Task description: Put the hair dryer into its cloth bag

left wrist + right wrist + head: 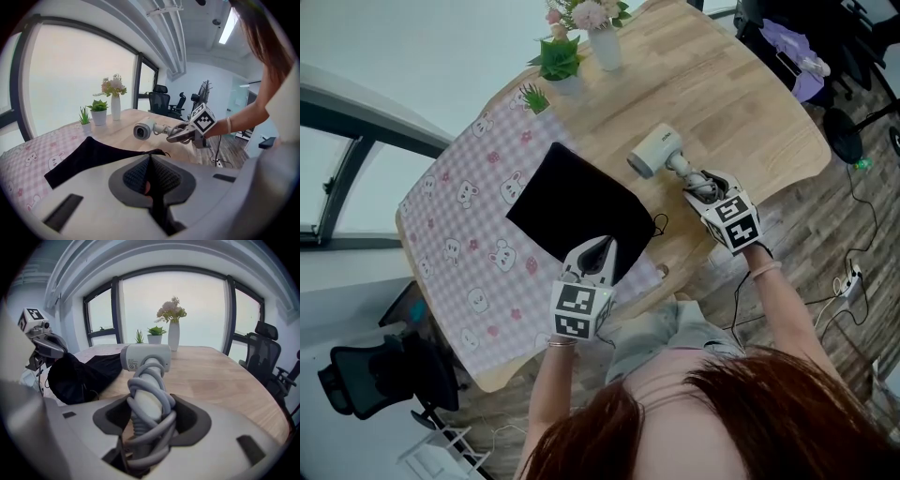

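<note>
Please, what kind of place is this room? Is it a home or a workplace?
Most likely a workplace, an office or a meeting room. Black swivel office chairs stand beyond the large wooden table, and tall windows run along the wall.

You've got bright, flat daylight. Windows (201, 305) blow out white at 12 o'clock in the right gripper view; ceiling lamp (229, 26) glares at 1 in the left. Both fisheye, black corners. Left gripper (150, 159) and right gripper (149, 408) soft at 6. Table (741, 103) shadows faint.
</note>
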Motion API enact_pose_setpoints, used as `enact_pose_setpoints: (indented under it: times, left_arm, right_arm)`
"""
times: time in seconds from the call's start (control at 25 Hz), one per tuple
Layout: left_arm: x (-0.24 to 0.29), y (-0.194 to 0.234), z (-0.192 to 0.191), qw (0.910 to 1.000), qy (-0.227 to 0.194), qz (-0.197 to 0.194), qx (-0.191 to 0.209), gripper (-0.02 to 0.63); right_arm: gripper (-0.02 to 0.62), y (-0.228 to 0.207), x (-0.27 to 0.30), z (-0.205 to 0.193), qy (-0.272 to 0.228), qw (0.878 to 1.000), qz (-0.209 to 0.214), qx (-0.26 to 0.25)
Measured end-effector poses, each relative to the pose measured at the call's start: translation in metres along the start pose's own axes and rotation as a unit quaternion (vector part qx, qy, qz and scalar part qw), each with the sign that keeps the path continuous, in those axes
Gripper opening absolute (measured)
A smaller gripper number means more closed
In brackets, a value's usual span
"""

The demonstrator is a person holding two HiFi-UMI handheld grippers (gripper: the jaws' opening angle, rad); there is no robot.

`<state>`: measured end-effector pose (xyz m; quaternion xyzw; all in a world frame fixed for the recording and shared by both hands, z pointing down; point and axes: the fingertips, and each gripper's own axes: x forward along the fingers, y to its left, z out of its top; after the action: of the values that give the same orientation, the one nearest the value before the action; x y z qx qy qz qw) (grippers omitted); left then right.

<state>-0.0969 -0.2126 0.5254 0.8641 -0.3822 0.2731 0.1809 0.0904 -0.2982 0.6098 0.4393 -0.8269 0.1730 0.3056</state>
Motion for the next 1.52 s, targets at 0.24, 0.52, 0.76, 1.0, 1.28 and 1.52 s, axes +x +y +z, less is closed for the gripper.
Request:
enact_pose_setpoints:
  times: [0.24, 0.52, 0.76, 1.0, 1.28, 1.52]
  left_arm:
    - [-0.006, 0.001, 0.013, 0.9998, -0.009, 0.017, 0.011, 0.017]
    - [-0.011, 0.006, 0.024, 0.9992, -0.020, 0.032, 0.009, 0.017]
    - [-0.016, 0.009, 0.031, 0.9987, -0.023, 0.044, 0.005, 0.017]
    - [-0.015, 0.008, 0.029, 0.9989, -0.013, 0.046, 0.006, 0.017]
    - [-0.016, 0.006, 0.028, 0.9987, -0.007, 0.050, 0.001, 0.017]
    - [-0.020, 0.008, 0.028, 0.9980, -0.009, 0.062, -0.010, 0.017]
  right_arm:
    - [0.242, 0.006, -0.024, 0.010, -0.020, 1.000, 0.002, 0.015]
    - [0.242, 0.014, -0.045, 0.011, -0.033, 0.999, 0.004, 0.023]
    - [0.241, 0.023, -0.066, 0.011, -0.041, 0.999, 0.011, 0.024]
    - [0.241, 0.036, -0.088, 0.007, -0.051, 0.998, 0.024, 0.023]
    - [0.241, 0.050, -0.113, -0.004, -0.053, 0.998, 0.039, 0.013]
    - [0.241, 0.059, -0.127, -0.014, -0.054, 0.997, 0.052, 0.004]
